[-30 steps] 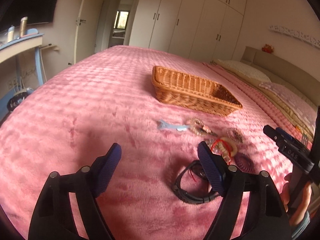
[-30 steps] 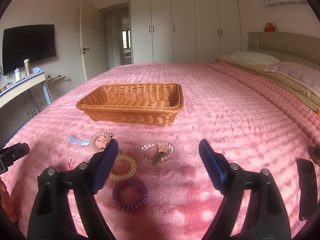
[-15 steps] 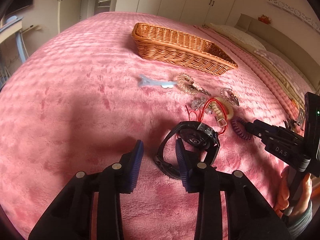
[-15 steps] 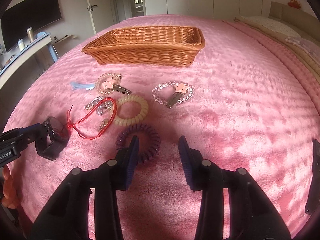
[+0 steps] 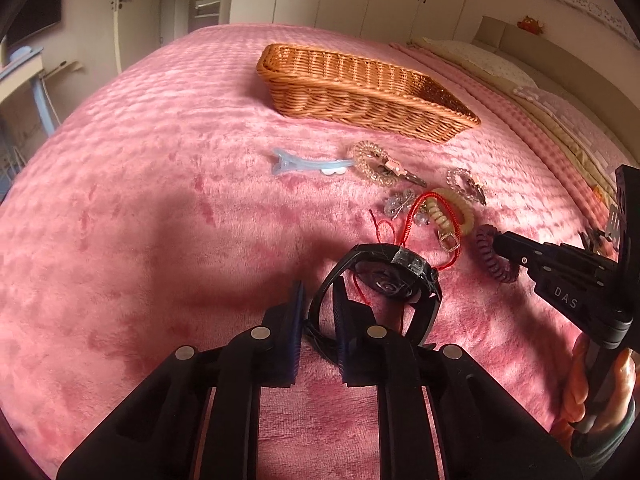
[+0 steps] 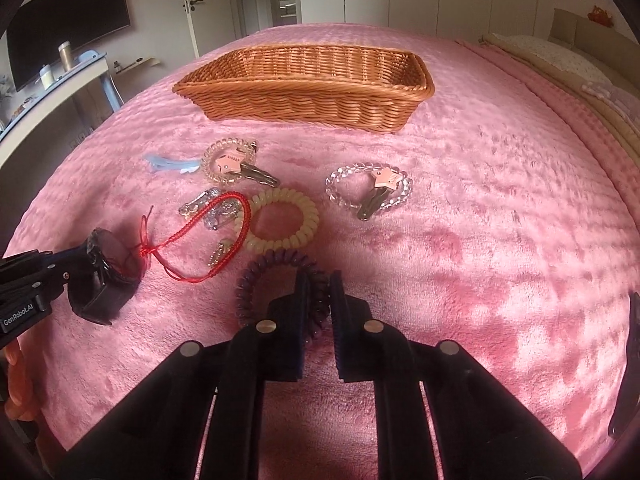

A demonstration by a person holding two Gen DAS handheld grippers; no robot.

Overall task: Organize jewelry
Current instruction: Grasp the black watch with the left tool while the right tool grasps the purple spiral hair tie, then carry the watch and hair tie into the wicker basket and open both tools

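Note:
My left gripper [image 5: 319, 312] is shut on the strap of a black watch [image 5: 394, 278], which rests on the pink bedspread; it also shows in the right wrist view [image 6: 106, 280]. My right gripper [image 6: 318, 308] is shut on a purple spiral hair tie [image 6: 276, 280], also seen in the left wrist view [image 5: 494, 256]. Beyond lie a red cord bracelet [image 6: 208, 236], a cream spiral hair tie [image 6: 284, 224], a clear bead bracelet with a clip [image 6: 370, 190], a second bead bracelet with a clip [image 6: 228, 160], crystal clips [image 6: 214, 210] and a blue hair clip [image 6: 172, 163]. The wicker basket [image 6: 312, 92] stands empty behind them.
The pink bedspread [image 6: 500, 200] covers the whole bed. Pillows [image 6: 560, 60] lie at the far right. A desk with bottles [image 6: 60, 68] and a TV stand to the left, beside the bed. A dark object [image 6: 626, 368] lies at the right edge.
Both grippers moved down to the bedspread and closed: the left on the black watch strap, the right on the purple spiral hair tie.

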